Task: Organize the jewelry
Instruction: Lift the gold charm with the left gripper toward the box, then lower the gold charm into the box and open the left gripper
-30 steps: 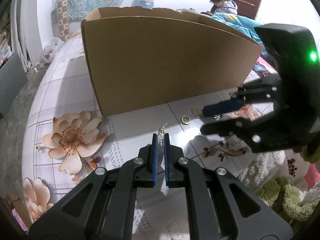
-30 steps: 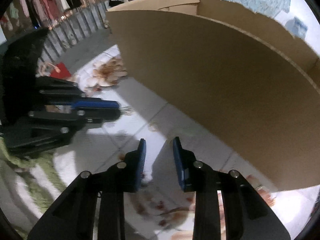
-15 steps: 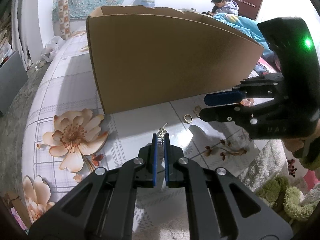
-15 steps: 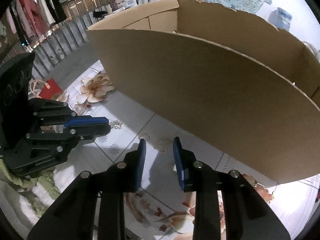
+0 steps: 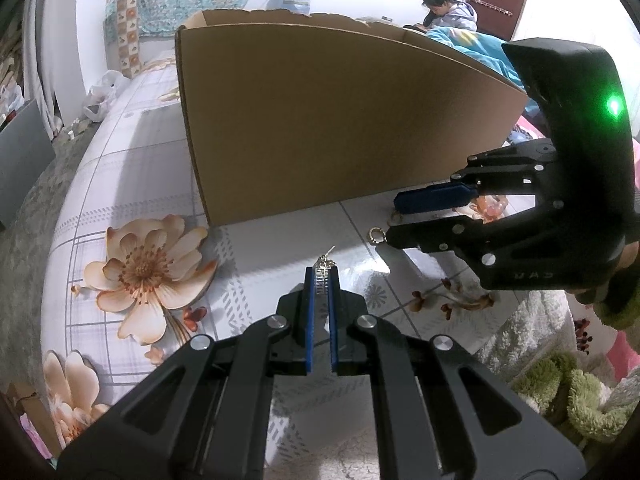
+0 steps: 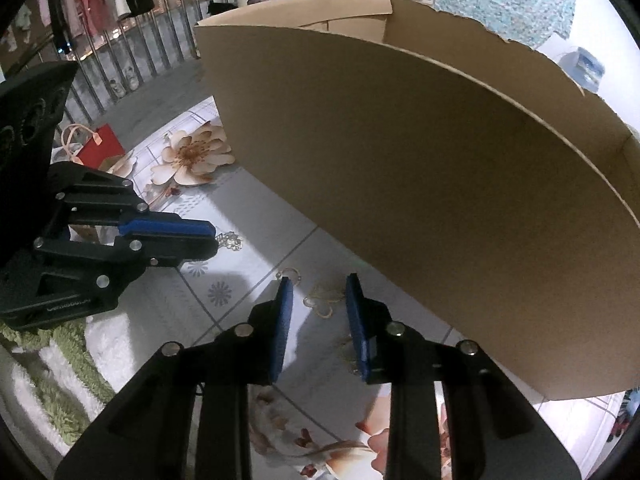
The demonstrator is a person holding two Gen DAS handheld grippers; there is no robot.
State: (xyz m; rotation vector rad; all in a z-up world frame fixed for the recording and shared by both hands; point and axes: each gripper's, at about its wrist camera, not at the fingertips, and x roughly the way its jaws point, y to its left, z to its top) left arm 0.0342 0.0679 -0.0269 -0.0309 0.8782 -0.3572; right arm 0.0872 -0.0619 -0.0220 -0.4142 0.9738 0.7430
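My left gripper (image 5: pixel 321 270) is shut on a silver earring (image 5: pixel 322 276) whose hook sticks out past the fingertips, held above the tabletop; the earring also shows in the right wrist view (image 6: pixel 230 240). My right gripper (image 6: pixel 319 280) is open and low over a gold butterfly-shaped piece (image 6: pixel 323 300) lying between its fingers. A small gold ring (image 5: pixel 376 235) lies beside the right gripper (image 5: pixel 394 220), and shows faintly in the right wrist view (image 6: pixel 291 273). A big open cardboard box (image 5: pixel 340 120) stands just behind both grippers.
The table (image 5: pixel 132 168) has a glossy floral cloth. Green and white fluffy fabric (image 5: pixel 560 384) lies at the near right edge. A red gift bag (image 6: pixel 98 146) stands on the floor beyond the table. A person (image 5: pixel 444 8) sits far back.
My right gripper has come down and forward onto the table near the box, now straddling the gold piece. My left gripper has stayed shut on the earring, nearly still.
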